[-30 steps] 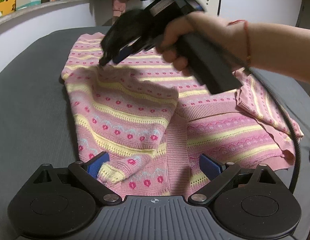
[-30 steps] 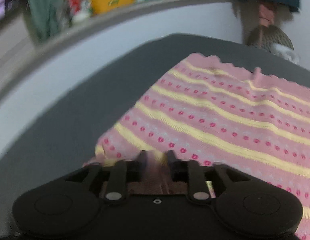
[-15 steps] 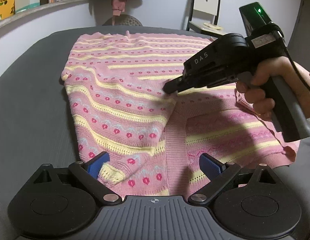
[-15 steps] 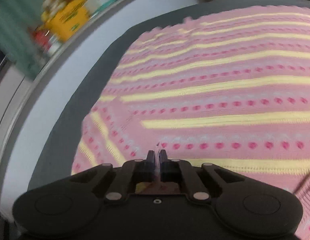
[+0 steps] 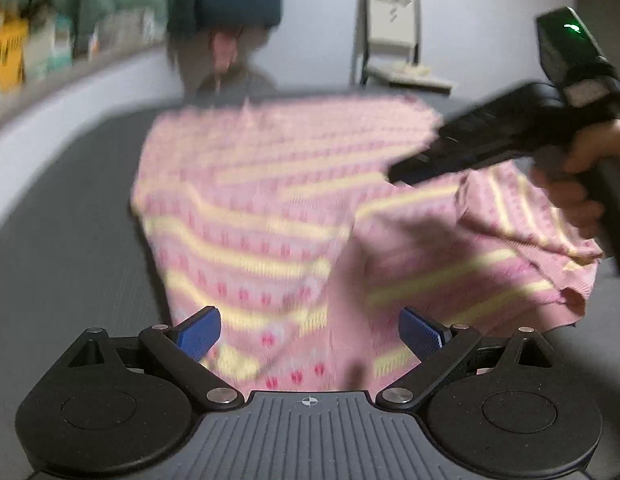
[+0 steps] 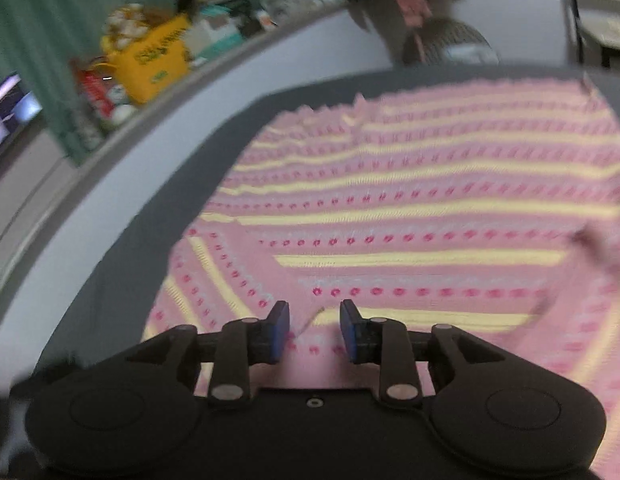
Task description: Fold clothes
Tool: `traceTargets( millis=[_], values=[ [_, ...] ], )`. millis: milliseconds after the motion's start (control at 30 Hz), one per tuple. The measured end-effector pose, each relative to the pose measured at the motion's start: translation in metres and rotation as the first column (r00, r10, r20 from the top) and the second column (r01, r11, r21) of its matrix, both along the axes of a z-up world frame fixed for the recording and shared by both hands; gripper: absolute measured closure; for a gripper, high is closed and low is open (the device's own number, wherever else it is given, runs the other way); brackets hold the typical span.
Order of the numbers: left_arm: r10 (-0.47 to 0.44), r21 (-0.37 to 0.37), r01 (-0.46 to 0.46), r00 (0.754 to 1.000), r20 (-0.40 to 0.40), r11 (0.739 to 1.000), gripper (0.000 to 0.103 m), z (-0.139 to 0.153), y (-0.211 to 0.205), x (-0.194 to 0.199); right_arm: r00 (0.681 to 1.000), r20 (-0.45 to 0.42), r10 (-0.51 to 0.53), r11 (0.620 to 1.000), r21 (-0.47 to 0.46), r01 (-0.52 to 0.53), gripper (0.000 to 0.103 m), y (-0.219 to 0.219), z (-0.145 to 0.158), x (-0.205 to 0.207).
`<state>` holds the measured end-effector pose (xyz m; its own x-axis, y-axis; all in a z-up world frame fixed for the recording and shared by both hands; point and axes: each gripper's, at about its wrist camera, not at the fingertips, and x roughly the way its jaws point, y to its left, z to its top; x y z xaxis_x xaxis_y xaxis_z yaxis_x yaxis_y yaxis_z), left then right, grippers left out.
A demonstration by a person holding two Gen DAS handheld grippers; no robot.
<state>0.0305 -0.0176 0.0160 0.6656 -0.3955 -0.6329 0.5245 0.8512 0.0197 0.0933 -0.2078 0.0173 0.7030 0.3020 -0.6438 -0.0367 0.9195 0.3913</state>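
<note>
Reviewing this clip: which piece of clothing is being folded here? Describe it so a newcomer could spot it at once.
Look at the dark grey surface that fills the middle of both views. Spread across it lies a knitted sweater, one sleeve folded across its body. It is pink with yellow stripes and rows of small darker pink motifs, unlike the plain dark clothes hanging at the wall behind.

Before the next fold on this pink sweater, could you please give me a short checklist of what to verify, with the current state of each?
1. Right claw released: ok, its jaws have just been opening and no fabric is pinched between them.
2. Left claw free: ok, jaws wide, nothing pinched.
3. Left sleeve folded over the sweater body: ok.
4. Right sleeve folded in: not ok, it lies bunched at the side.
5. Fabric flat: cannot tell, pictures are blurred.
</note>
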Motion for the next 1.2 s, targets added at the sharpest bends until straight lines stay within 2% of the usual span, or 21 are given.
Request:
traceTargets(
  millis=[67,133,167,200,233,300,367,433,500,567,633,667,700,733,867,933,1000,1067,1167,1200],
  values=[
    [-0.051,0.023,0.049,0.995,0.088,0.999,0.007,0.017,-0.001,-0.013,0.998,0.012,0.064,0.995,-0.072,-0.063,0.061,-0.01,0.018,-0.03],
    [-0.119,0.096,0.106,0.982,0.146,0.99,0.006,0.032,0.0,-0.027,0.99,-0.002,0.139,0.967,-0.216,-0.136,0.057,-0.015,0.034,-0.059],
    [-0.172,0.152,0.147,0.971,0.163,0.977,0.004,0.039,0.0,-0.035,0.984,-0.015,0.176,0.94,-0.294,-0.173,0.056,-0.017,0.04,-0.075],
    [-0.226,0.214,0.189,0.959,0.168,0.958,0.0,0.043,0.001,-0.042,0.978,-0.038,0.206,0.914,-0.349,-0.206,0.05,-0.017,0.04,-0.086],
    [-0.282,0.28,0.229,0.945,0.168,0.932,0.0,0.046,0.001,-0.049,0.97,-0.062,0.233,0.884,-0.401,-0.238,0.041,-0.017,0.039,-0.097],
    [-0.391,0.433,0.302,0.911,0.133,0.85,0.0,0.045,-0.001,-0.06,0.952,-0.115,0.283,0.812,-0.5,-0.302,0.028,-0.018,0.039,-0.12],
    [-0.465,0.555,0.353,0.882,0.071,0.753,0.0,0.036,-0.003,-0.066,0.93,-0.171,0.325,0.727,-0.584,-0.361,0.025,-0.018,0.038,-0.141],
    [-0.513,0.667,0.368,0.858,0.026,0.648,0.0,0.021,-0.009,-0.068,0.914,-0.189,0.36,0.671,-0.628,-0.394,0.021,-0.012,0.029,-0.152],
    [-0.556,0.769,0.362,0.831,-0.01,0.527,0.0,0.003,-0.016,-0.071,0.901,-0.226,0.371,0.603,-0.679,-0.419,0.021,-0.006,0.017,-0.156],
    [-0.596,0.853,0.336,0.802,-0.036,0.4,0.0,-0.016,-0.022,-0.074,0.879,-0.272,0.391,0.525,-0.719,-0.456,0.021,0.002,0.003,-0.16],
    [-0.633,0.896,0.315,0.773,-0.051,0.312,0.0,-0.031,-0.025,-0.075,0.865,-0.301,0.402,0.443,-0.763,-0.471,0.021,0.009,-0.011,-0.167],
    [-0.648,0.908,0.307,0.76,-0.054,0.285,0.0,-0.035,-0.026,-0.076,0.852,-0.325,0.41,0.404,-0.774,-0.489,0.021,0.014,-0.017,-0.168],
    [-0.666,0.915,0.303,0.744,-0.052,0.267,0.0,-0.037,-0.027,-0.077,0.839,-0.345,0.421,0.367,-0.781,-0.505,0.021,0.019,-0.023,-0.17],
    [-0.677,0.919,0.296,0.735,-0.044,0.262,0.0,-0.037,-0.028,-0.079,0.83,-0.357,0.43,0.345,-0.784,-0.516,0.02,0.021,-0.028,-0.173],
    [-0.705,0.922,0.28,0.709,-0.01,0.269,0.0,-0.037,-0.037,-0.082,0.813,-0.386,0.436,0.297,-0.791,-0.535,0.017,0.034,-0.049,-0.174],
    [-0.724,0.926,0.265,0.69,0.015,0.271,0.0,-0.039,-0.042,-0.086,0.821,-0.367,0.437,0.247,-0.829,-0.502,0.003,0.039,-0.055,-0.175],
    [-0.731,0.928,0.246,0.681,0.038,0.278,0.0,-0.043,-0.049,-0.088,0.83,-0.34,0.443,0.233,-0.85,-0.473,0.002,0.042,-0.056,-0.175],
    [-0.725,0.927,0.227,0.685,0.065,0.297,0.0,-0.044,-0.054,-0.088,0.832,-0.322,0.451,0.233,-0.858,-0.458,0.002,0.044,-0.056,-0.175],
    [-0.729,0.923,0.214,0.678,0.095,0.319,0.0,-0.043,-0.054,-0.089,0.826,-0.304,0.475,0.214,-0.87,-0.444,0.002,0.045,-0.057,-0.177],
    [-0.735,0.932,0.211,0.673,0.082,0.296,0.0,-0.044,-0.05,-0.089,0.823,-0.309,0.477,0.203,-0.872,-0.446,0.002,0.042,-0.057,-0.177]
  ],
)
